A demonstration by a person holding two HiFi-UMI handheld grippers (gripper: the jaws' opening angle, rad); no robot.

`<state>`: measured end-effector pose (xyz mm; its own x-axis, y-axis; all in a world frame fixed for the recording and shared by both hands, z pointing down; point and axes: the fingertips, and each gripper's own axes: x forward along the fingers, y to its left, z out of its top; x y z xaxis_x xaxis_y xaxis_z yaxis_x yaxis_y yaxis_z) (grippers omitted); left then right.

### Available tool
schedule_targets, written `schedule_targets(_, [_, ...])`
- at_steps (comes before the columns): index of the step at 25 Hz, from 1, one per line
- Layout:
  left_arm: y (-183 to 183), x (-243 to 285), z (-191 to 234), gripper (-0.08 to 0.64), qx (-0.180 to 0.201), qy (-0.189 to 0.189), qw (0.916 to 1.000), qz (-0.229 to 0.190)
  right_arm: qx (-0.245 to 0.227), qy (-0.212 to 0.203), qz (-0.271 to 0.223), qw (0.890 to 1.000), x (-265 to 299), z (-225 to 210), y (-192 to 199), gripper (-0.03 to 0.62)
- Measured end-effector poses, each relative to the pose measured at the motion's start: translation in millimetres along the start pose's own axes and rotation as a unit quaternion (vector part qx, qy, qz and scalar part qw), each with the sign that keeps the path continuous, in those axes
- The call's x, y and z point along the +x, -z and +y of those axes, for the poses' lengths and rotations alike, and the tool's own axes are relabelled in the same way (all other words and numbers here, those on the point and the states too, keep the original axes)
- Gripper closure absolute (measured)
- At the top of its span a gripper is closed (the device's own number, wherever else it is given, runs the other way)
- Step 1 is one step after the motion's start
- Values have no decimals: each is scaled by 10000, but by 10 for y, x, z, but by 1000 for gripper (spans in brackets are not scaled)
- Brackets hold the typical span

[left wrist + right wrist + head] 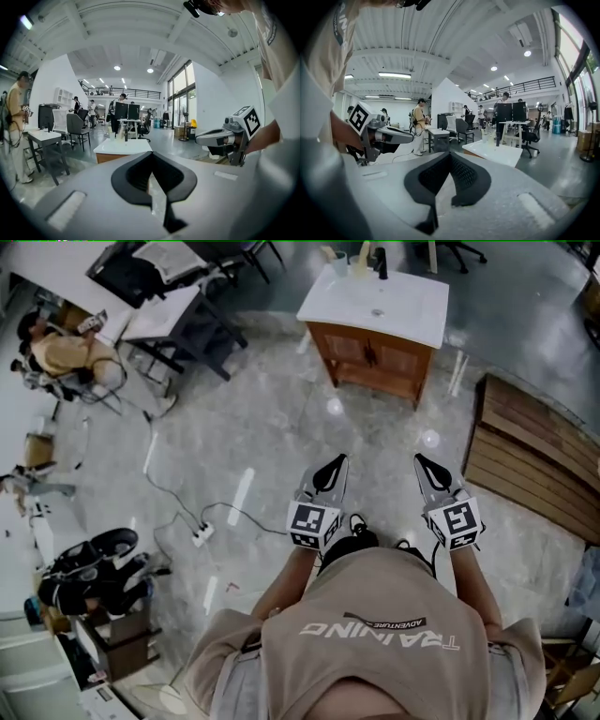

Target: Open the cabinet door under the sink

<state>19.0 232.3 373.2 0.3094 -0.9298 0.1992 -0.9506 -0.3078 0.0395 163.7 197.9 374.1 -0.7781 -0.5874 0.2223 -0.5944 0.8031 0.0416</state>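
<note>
While both grippers are held out level in front of the person, the cabinet point(375, 360) stands well ahead of them across open floor point(281, 427), at the top of the head view; its two wooden doors point(349, 345) are closed, with dark handles point(371, 352) side by side where they meet; a white sink top point(403, 310) lies over it, with a black faucet point(381, 261) at its back edge.

The left gripper point(336, 463) has its jaws brought together, tips meeting, with nothing between them (its own view shows the dark pads joined at the front and only the cabinet far off past them); the right gripper point(424, 462) looks the same, jaws closed tip to tip and empty. Neither touches the cabinet; the two sit side by side, apart from each other, both pointing toward it, each with a marker cube at its rear.

To the right of the cabinet a stack of wooden planks point(534, 451) lies on the floor; to the left a cable point(169, 488) runs to a power strip point(202, 534); farther left a desk point(164, 310) stands near a seated person point(66, 352); beyond the cabinet, the gripper views show more desks, chairs and people standing in a large hall.
</note>
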Motion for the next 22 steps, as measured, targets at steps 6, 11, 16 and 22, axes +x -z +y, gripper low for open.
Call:
schedule_targets(6, [-209, 263, 476, 541, 48, 344, 9992, -219, 110, 400, 47, 9991, 387, -55, -77, 591])
schedule_targets(11, [-50, 274, 828, 542, -136, 449, 9988, -107, 272, 465, 227, 9983, 683, 113, -18, 591])
schedule_targets(16, [186, 335, 1086, 543, -575, 364, 9977, 46, 78, 400, 312, 9987, 921, 111, -148, 591])
schedule_targets(22, [206, 617, 1033, 541, -702, 551, 9960, 92, 181, 357, 490, 9980, 1049, -24, -28, 591])
